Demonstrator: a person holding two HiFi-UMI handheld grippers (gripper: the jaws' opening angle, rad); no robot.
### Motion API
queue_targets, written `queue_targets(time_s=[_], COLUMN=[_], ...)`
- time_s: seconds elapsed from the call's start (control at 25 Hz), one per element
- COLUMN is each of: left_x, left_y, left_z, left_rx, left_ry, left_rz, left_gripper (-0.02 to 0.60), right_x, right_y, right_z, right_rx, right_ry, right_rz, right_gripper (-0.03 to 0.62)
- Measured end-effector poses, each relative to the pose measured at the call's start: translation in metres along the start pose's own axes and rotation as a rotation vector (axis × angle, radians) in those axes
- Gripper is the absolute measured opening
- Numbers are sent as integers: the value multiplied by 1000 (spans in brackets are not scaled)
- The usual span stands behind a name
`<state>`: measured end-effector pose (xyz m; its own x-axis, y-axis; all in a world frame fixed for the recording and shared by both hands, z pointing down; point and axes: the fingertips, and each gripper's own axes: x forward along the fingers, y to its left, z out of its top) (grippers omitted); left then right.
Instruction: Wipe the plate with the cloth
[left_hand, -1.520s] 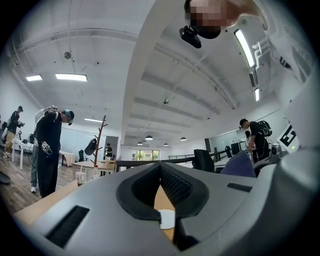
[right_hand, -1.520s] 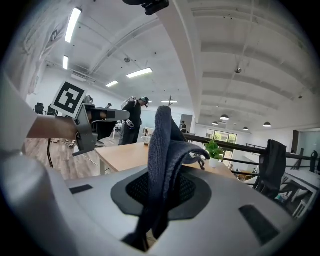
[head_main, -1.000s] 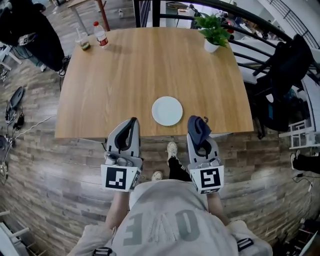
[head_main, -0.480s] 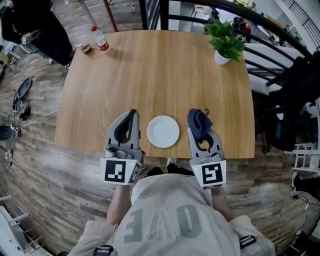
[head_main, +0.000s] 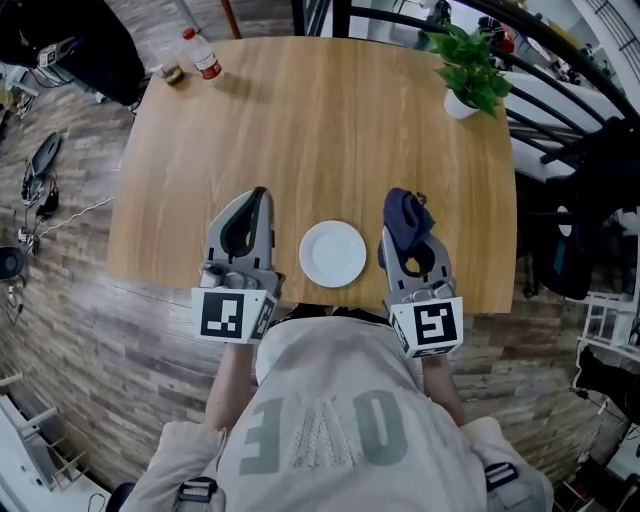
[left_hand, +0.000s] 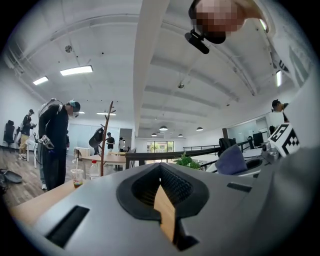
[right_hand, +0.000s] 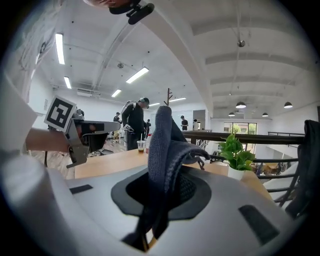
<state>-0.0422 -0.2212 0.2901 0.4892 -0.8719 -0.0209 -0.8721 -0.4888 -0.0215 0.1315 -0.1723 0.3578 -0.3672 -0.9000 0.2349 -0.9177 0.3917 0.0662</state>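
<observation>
**Plate and cloth at the near edge of the table**

The white plate (head_main: 333, 254) lies flat and bare on the wooden table (head_main: 300, 130), close to the edge nearest the person and between the two grippers. The dark blue cloth (head_main: 404, 212) is off the plate, just to its right. It is bunched and stands up from the tip of the right gripper (head_main: 407, 235), whose jaws are clamped on its lower folds. In the right gripper view the cloth (right_hand: 165, 145) rises as a thick vertical fold from between the pads.

The left gripper (head_main: 259, 195) is held over the table just left of the plate. Its jaws are pressed together with nothing between them, as the left gripper view shows.

Each gripper carries a cube with square markers nearest the person. Both grippers point away from the person, across the table.

At the far right corner stands a potted plant (head_main: 470, 65). At the far left corner are a bottle (head_main: 202, 55) with a red cap and a cup (head_main: 172, 75). The floor around the table is wood plank.
</observation>
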Motion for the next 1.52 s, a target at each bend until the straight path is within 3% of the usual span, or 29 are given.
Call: queue_targets(time_s=[0.2,0.32,0.4,0.44,0.56,0.68,0.84,1.0,1.04,1.24,1.4,1.52], left_x=[16,26,27,27,28,21,-8,-33,-39,-60,-59,-59], left_y=[2,-5,-9,-11,-14,-9,-12,-24,-26,-37,-42,-43], left_z=[-4,-34,-53,-61,-94,-141,-212,-254,-262,-283,-285,-285], left_rx=[-35,-78,-116,-147,-329,-569,-758,-1067,-1109,-1149,-1137,-1189], left_ry=[21,142,220,250,379,504,702,802,823,925,978,997], left_rz=[-50,-114,-143,-157,-211,-198,-142,-86,-74,-66,-119,-147], left_gripper=[6,10,57,123,241,241,241,241,241,239,239,239], right_x=[9,14,14,14,15,15,10,5,5,1,-3,-3], right_y=[5,8,10,10,7,6,6,6,7,11,7,6], right_z=[1,-4,-6,-7,-10,-16,-26,-33,-33,-38,-42,-42], right_rx=[4,-15,-8,-4,12,28,41,41,38,36,50,34], right_ry=[5,27,34,36,41,53,75,92,93,101,105,108], right_rz=[-4,7,7,5,-7,-14,-16,-17,-18,-24,-31,-37], right_gripper=[57,57,57,57,57,57,57,57,57,57,57,57])
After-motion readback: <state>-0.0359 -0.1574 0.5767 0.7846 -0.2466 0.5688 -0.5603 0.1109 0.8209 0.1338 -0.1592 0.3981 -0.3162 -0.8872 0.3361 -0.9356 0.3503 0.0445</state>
